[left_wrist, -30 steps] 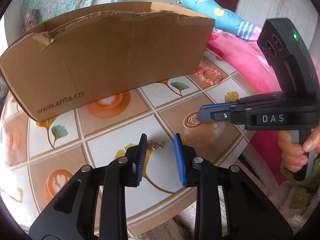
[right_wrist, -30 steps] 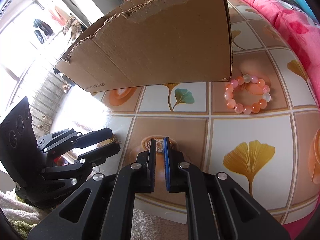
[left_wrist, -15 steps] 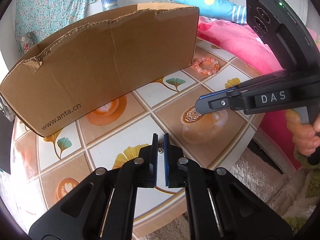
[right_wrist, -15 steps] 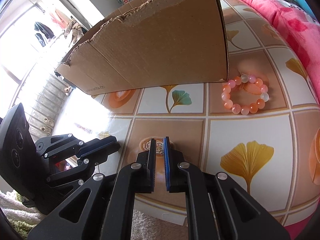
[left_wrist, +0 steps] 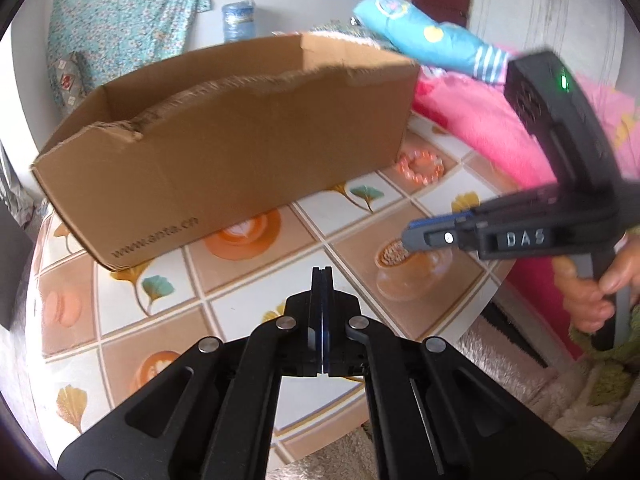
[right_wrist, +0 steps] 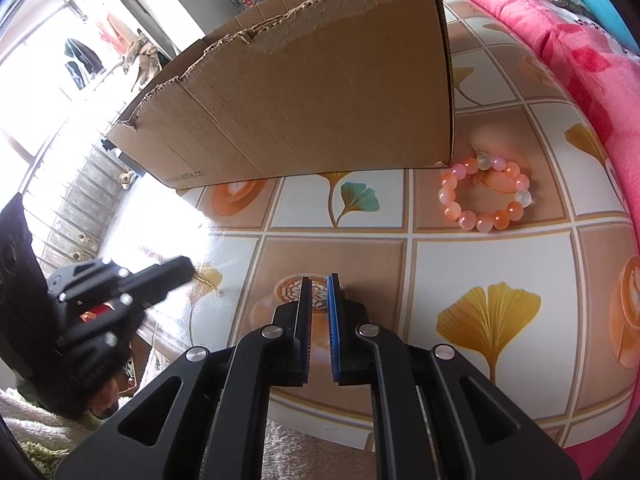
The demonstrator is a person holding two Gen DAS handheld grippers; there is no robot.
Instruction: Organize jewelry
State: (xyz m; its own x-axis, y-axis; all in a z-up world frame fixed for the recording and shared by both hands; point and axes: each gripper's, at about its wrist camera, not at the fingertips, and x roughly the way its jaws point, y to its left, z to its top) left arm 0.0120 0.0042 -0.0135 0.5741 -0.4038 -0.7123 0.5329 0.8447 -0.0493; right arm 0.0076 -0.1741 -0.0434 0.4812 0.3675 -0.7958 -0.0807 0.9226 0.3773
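My left gripper is shut on a thin gold chain and lifted above the tiled table; the chain shows only in the right wrist view, hanging from the left fingertips. An open cardboard box stands at the back of the table. A pink and orange bead bracelet lies by the box's right corner; it also shows in the left wrist view. My right gripper hovers low over the table's front part, its jaws nearly closed with a narrow gap and nothing between them.
The round table has a patterned cloth with ginkgo leaves and coffee cups. A pink blanket lies past its right edge. A blue pillow and a water bottle sit behind the box.
My left gripper closed on the gold chain and lifted it off the table, rising toward the box. The right gripper stayed almost still.
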